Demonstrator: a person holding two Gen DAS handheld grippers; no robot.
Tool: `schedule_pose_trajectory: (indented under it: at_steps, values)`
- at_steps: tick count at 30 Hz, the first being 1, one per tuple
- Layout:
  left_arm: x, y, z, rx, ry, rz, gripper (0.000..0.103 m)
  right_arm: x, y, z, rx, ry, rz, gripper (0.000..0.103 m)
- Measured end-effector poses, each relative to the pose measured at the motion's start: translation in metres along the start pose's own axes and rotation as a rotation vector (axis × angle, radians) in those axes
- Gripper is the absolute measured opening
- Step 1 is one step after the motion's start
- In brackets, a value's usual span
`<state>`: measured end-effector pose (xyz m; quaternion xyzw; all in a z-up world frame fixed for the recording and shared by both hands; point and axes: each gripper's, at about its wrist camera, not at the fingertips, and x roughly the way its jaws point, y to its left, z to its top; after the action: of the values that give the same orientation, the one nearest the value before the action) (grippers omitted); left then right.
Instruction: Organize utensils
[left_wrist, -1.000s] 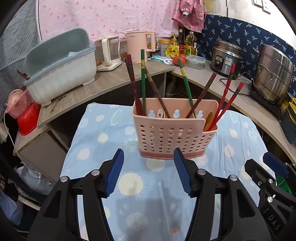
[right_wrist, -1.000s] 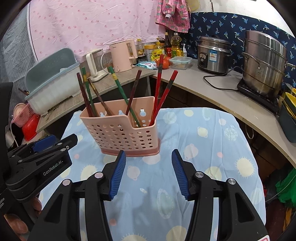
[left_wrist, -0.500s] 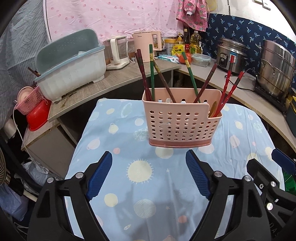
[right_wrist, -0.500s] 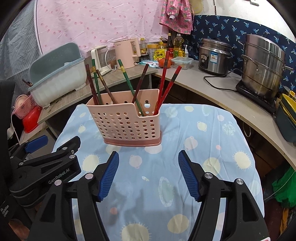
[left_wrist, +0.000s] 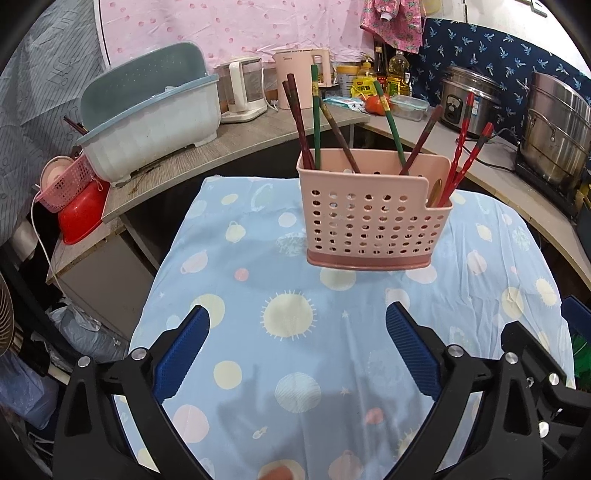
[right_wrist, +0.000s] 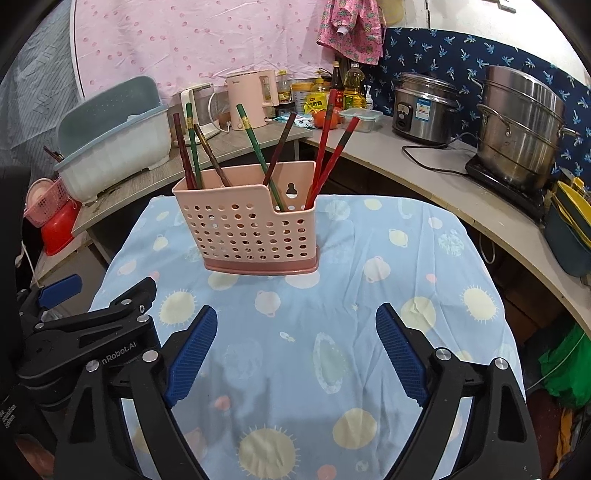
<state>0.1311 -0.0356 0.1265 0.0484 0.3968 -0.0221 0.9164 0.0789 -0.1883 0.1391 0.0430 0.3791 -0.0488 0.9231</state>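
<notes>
A pink perforated utensil holder (left_wrist: 373, 218) stands upright on a table with a blue patterned cloth (left_wrist: 295, 354); it also shows in the right wrist view (right_wrist: 251, 232). Several chopsticks stick out of it: dark red (left_wrist: 297, 118), green (left_wrist: 316, 114), brown and bright red (left_wrist: 471, 144) ones. My left gripper (left_wrist: 297, 349) is open and empty, well short of the holder. My right gripper (right_wrist: 295, 350) is open and empty, also short of it. The left gripper's body (right_wrist: 88, 332) shows at the right view's lower left.
A grey counter (left_wrist: 236, 136) behind holds a blue-white dish bin (left_wrist: 147, 122), kettles (left_wrist: 301, 83) and bottles. A rice cooker (right_wrist: 424, 107) and steel pot (right_wrist: 524, 125) stand on the right counter. A red basin (left_wrist: 79, 218) sits at the left.
Both grippers have opened wider and pulled back from the holder, which now looks smaller and farther away. The holder and chopsticks have not moved.
</notes>
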Motion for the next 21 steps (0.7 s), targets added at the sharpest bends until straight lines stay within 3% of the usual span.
schedule_pose_trajectory:
  at_steps: [21]
  values:
    - [0.001, 0.003, -0.015, -0.001, 0.024, -0.012, 0.092, 0.000, 0.002, -0.017, -0.002, 0.025, -0.007, 0.084]
